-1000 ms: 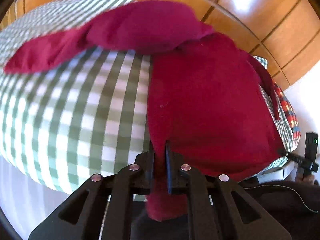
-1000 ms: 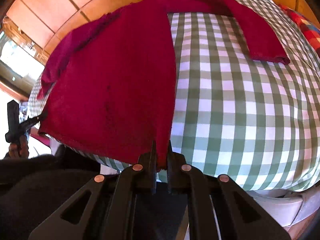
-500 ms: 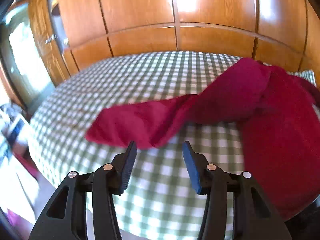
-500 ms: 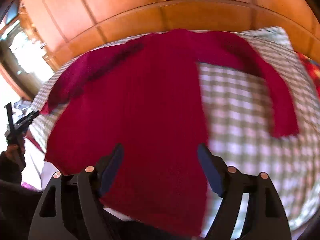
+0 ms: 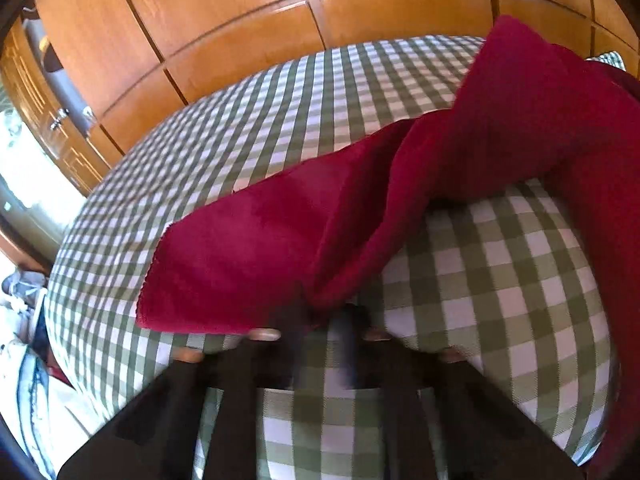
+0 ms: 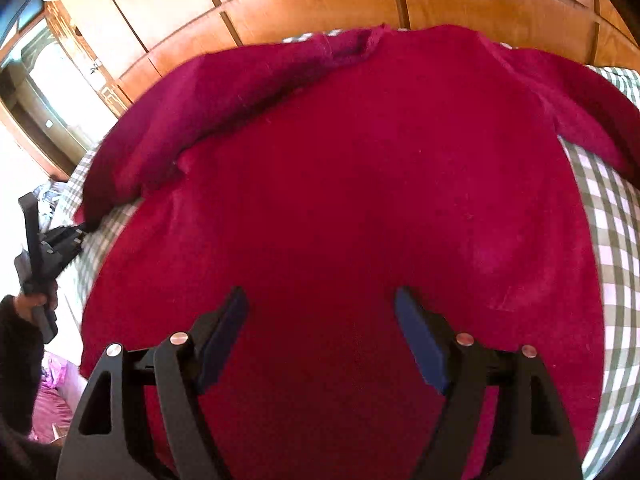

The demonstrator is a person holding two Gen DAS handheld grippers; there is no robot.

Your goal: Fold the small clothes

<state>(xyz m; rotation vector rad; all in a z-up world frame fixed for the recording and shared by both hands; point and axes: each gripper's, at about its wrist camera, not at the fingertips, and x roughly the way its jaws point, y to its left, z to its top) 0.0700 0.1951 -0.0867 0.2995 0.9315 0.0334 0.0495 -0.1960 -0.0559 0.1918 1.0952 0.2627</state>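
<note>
A dark red long-sleeved top [image 6: 360,184] lies spread on a green and white checked bed cover [image 5: 500,288]. In the left wrist view its left sleeve [image 5: 280,240] lies folded and bunched across the cover. My left gripper [image 5: 324,320] is blurred, with its fingers close together at the sleeve's near edge; the cloth covers the tips. It also shows in the right wrist view [image 6: 82,228] at the sleeve end. My right gripper [image 6: 320,340] is open and empty, low over the top's body near the hem.
Wooden wardrobe panels [image 5: 280,20] stand behind the bed. A bright window [image 6: 60,88] is at the left. Pink and white items [image 6: 52,400] lie on the floor by the bed's left side. The checked cover [image 6: 612,260] shows to the right of the top.
Both grippers let go of the hem. The left moved to the sleeve and its fingers have come together there. The right opened wide and moved forward over the top's body.
</note>
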